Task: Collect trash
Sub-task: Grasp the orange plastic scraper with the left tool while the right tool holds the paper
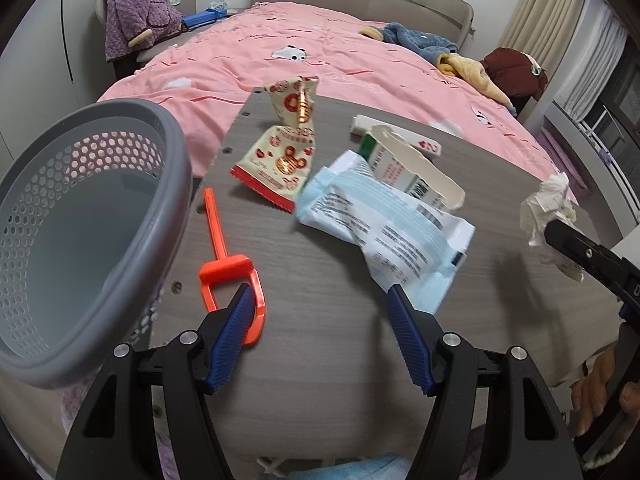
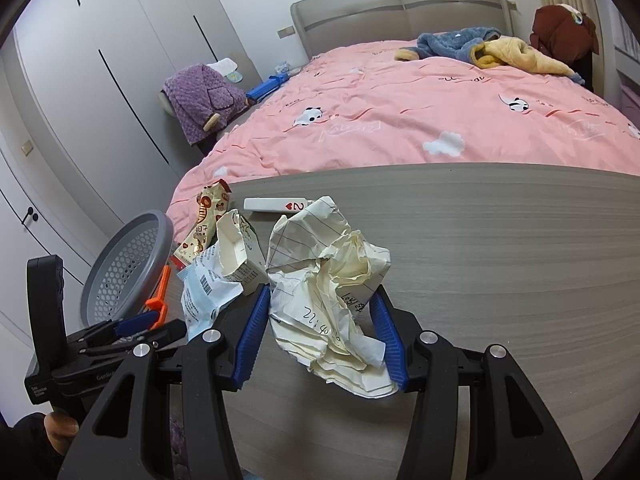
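The paper wad [image 2: 332, 300] is clamped between the right tongs [image 2: 320, 322] and hangs just above the tabletop [image 2: 500, 280], near its middle in the right wrist view; in the left wrist view the same wad shows at about three o'clock, held up at the far right edge. The likeliest slip, as I judge it, is that the wad is loose and springy, with a tail of sheets sagging below the pads at six o'clock, so a quick swing toward the bin [image 1: 92, 216] could let it slide out or shed a piece onto the tabletop or the floor. The bin stands at nine o'clock in the left wrist view, off the tabletop's left edge, so a drop released too early would fall short of its rim. A second risk is a clash of hands: the left tongs [image 1: 320, 304] lie between wad and bin, jaws apart and empty, with the orange tool [image 1: 230, 276] touching or just behind the left pad at about eight o'clock and the blue-white wrapper [image 1: 384, 220] just past the right pad at one o'clock. Closing there could nip the tool, which may not be trash, or catch only a wrapper corner. Beyond lie the torn box [image 1: 408, 168] and snack bag [image 1: 280, 160] at twelve o'clock.
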Motion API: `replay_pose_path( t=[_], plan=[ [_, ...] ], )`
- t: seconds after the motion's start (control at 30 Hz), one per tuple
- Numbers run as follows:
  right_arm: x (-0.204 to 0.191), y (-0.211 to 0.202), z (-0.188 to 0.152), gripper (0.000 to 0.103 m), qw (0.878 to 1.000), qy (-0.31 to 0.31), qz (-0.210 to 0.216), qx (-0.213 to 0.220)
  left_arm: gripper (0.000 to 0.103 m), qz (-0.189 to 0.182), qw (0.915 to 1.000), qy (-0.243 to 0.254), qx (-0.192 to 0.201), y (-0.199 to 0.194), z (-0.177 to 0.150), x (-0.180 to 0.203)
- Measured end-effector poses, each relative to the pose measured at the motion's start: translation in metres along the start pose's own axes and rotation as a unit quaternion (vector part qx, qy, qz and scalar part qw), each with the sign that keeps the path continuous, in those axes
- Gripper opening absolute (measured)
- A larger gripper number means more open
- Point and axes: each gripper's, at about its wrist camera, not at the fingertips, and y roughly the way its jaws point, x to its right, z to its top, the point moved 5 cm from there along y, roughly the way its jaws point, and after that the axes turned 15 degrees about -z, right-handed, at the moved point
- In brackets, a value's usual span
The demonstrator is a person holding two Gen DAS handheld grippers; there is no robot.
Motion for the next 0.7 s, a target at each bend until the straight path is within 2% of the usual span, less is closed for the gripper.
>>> replay_pose_path(
  t=[0.17, 0.4, 0.53, 0.7],
  plan=[
    [0.002, -0.006, -0.004, 0.05, 1.0, 0.0, -0.002, 0.003, 0.065, -0.01, 0.9999, 0.001, -0.006, -0.004, -0.011, 0.011],
    [0.003, -0.014, -0.008, 0.05, 1.0, 0.002, -0.001, 0.01, 0.065, 0.018, 0.9997, 0.012, 0.01, -0.028, -0.019, 0.016],
    [0.002, -0.016, -0.01, 0.05, 1.0, 0.002, 0.003, 0.013, 0.065, 0.071, 0.9972, 0.011, 0.024, -0.04, -0.014, 0.009],
    [0.007, -0.016, -0.011, 0.05, 1.0, 0.004, 0.007, 0.013, 0.065, 0.12, 0.9927, -0.006, 0.007, -0.034, -0.009, -0.009]
  ],
)
